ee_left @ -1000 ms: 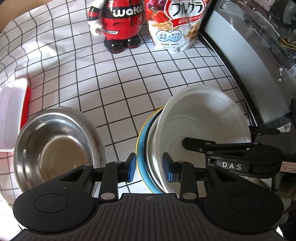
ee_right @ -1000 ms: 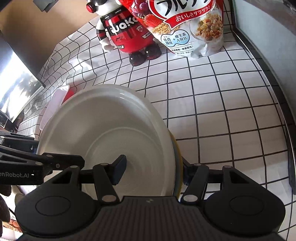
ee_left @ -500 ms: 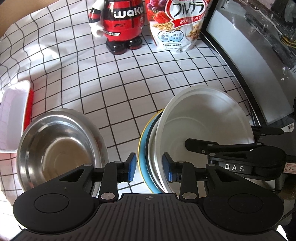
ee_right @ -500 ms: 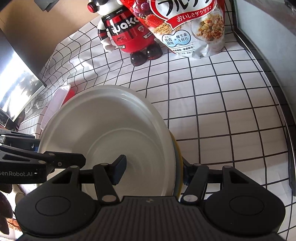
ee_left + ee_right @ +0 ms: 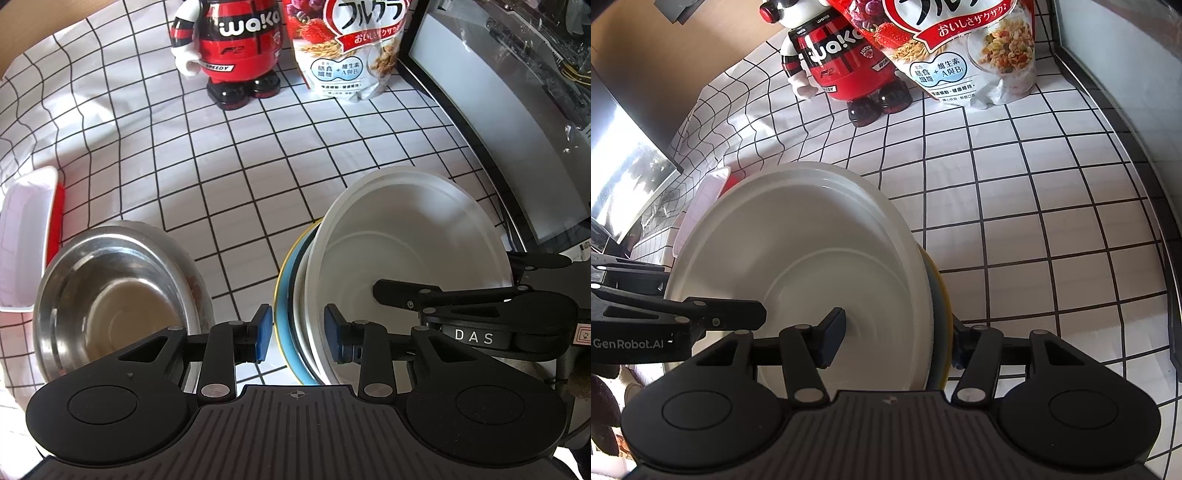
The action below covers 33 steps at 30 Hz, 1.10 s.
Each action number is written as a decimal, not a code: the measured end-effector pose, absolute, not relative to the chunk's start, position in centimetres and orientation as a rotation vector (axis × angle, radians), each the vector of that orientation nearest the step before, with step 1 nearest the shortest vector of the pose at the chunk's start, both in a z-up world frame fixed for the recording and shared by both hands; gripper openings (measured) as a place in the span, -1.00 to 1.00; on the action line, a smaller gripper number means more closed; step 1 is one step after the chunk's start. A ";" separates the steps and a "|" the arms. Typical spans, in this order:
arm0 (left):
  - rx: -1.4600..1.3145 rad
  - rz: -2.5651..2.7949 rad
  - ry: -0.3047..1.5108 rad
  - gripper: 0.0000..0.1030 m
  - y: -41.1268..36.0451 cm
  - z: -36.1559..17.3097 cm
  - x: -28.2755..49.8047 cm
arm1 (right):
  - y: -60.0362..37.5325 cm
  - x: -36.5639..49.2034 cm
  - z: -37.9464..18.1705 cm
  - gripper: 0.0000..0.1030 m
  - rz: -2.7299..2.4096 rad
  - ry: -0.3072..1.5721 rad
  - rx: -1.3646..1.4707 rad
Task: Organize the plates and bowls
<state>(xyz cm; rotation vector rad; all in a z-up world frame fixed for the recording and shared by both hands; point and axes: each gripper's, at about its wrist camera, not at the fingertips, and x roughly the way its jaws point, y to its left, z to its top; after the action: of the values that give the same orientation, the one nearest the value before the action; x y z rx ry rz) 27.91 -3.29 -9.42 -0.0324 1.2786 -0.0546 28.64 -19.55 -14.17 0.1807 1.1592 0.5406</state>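
A stack of dishes stands tilted on its edge: a white bowl point(image 5: 406, 236) in front, a pale plate, and a blue plate with a yellow rim point(image 5: 285, 295) behind. My left gripper point(image 5: 299, 334) straddles the stack's near rim, its blue pads against both sides. From the other side, my right gripper point(image 5: 895, 343) straddles the same stack. One finger point(image 5: 833, 338) is inside the white bowl point(image 5: 812, 258); the other sits behind the yellow rim point(image 5: 942, 314). Its jaws are closing and I see no firm contact. A steel bowl point(image 5: 110, 306) sits on the cloth to the left.
A red-and-white rectangular container point(image 5: 26, 240) lies at the far left. A red toy figure point(image 5: 236, 48) and a cereal bag point(image 5: 351, 48) stand at the back of the checked cloth point(image 5: 221, 155). A dark-framed panel point(image 5: 498, 129) borders the right side.
The right gripper's jaws have narrowed slightly around the stack. Both hands and the dishes stay where they were.
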 end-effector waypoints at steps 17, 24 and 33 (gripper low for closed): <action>-0.124 -0.082 1.347 -0.33 -2.2 -10.9 29.5 | -20.9 28.8 -15.3 0.00 0.554 1.255 0.335; -0.113 -0.118 1.352 -0.12 -3.1 -10.8 29.4 | -21.5 28.1 -15.2 -0.02 0.563 1.280 0.350; -0.042 -0.125 1.330 -0.12 -3.7 -11.0 29.0 | -21.3 28.2 -15.4 0.04 0.530 1.268 0.383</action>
<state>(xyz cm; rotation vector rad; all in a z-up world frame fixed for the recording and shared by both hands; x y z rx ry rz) 29.01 -3.67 -10.96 -0.0416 1.3300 -0.1249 28.23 -21.29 -15.43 0.3826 1.2679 0.5296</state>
